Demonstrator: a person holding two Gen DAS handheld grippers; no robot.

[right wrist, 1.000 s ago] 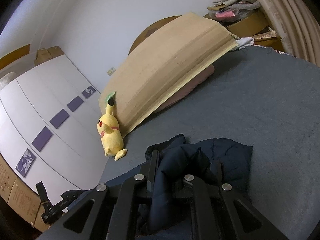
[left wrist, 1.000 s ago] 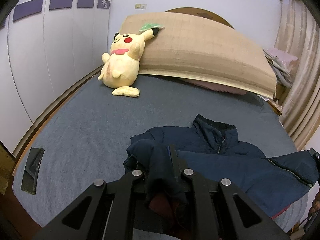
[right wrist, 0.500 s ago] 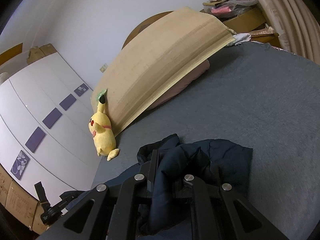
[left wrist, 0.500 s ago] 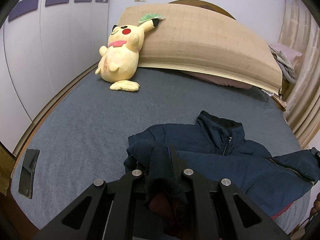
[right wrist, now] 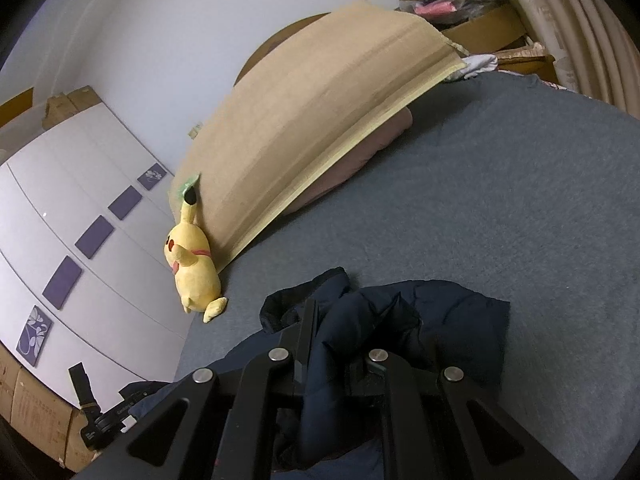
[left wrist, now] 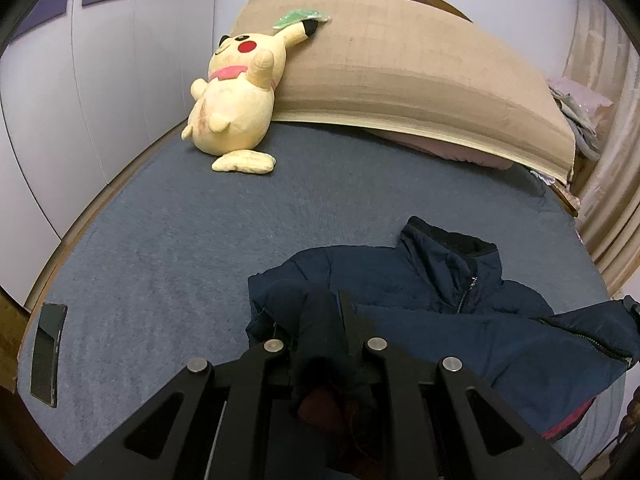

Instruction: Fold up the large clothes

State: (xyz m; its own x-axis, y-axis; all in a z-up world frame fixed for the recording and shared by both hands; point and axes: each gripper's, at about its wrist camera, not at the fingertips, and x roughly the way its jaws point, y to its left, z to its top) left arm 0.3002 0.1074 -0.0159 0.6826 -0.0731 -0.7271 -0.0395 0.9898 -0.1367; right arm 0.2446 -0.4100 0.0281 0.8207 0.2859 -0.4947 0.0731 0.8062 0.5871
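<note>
In the left wrist view, the left gripper (left wrist: 320,320) sits at the lower centre of the frame, its jaws pressed together on a bunched fold of the navy jacket (left wrist: 460,320); the rest of the jacket spreads to the lower right over the grey bed (left wrist: 180,260), collar uppermost; the risk, as I judge it, is that the thick padded fabric slides out of so narrow a pinch if the pull turns sharp, or that the fold drags the collar askew; the gripper tilts steeply down toward the mattress; a yellow plush toy (left wrist: 236,104) leans well apart at the upper left.

In the right wrist view, the right gripper (right wrist: 332,340) at the lower centre pinches another bunch of the jacket (right wrist: 460,320); uneven pulling between the two hands could twist the garment; this gripper slants down more gently, with the frame rolled sideways.
</note>
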